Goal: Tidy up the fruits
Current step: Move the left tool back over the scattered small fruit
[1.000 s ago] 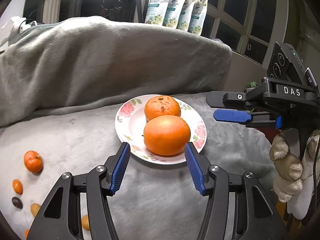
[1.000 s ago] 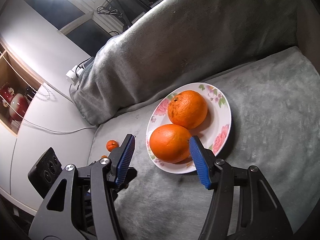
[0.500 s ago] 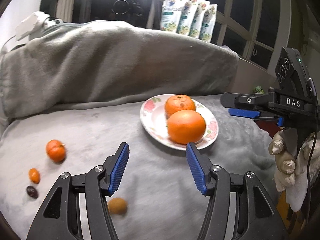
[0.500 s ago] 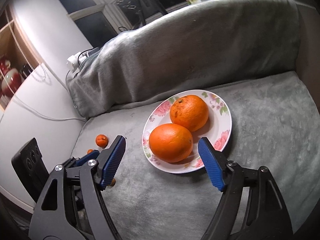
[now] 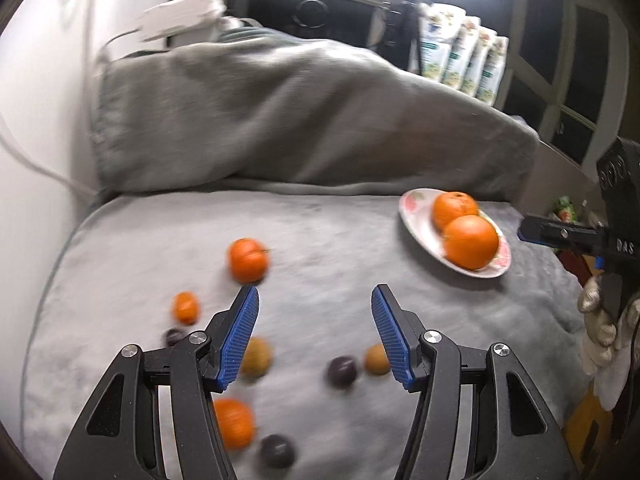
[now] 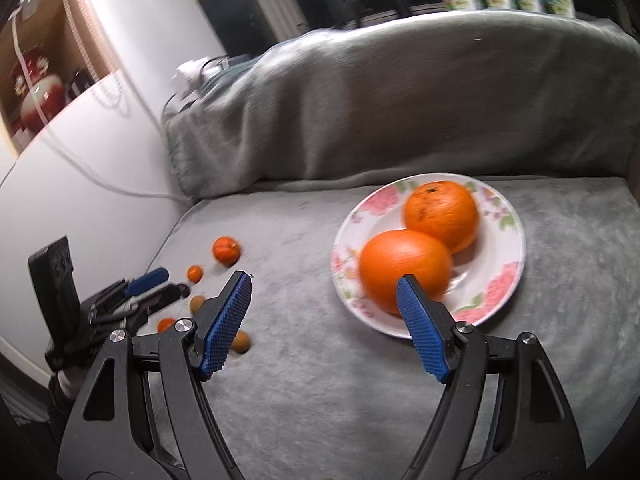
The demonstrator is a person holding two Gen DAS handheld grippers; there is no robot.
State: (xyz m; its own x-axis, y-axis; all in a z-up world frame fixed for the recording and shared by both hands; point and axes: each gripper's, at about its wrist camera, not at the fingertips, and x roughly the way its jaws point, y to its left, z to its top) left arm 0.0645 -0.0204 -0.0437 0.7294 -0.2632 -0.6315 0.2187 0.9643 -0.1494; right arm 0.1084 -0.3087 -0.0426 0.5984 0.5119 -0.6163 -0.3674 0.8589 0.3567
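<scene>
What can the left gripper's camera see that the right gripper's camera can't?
Only the left wrist view shows the dark round plums on the grey blanket and a gloved hand holding the right gripper. Only the right wrist view shows the red round pot on a shelf. Both show the flowered white plate with two big oranges, the small orange mandarin, and open, empty jaws on each camera's own gripper.

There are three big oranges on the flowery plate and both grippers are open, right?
Not quite. The flowery plate holds two big oranges, a front one and a back one, as the right wrist view shows. Both the left hand-held gripper and the right hand-held gripper are open.
</scene>
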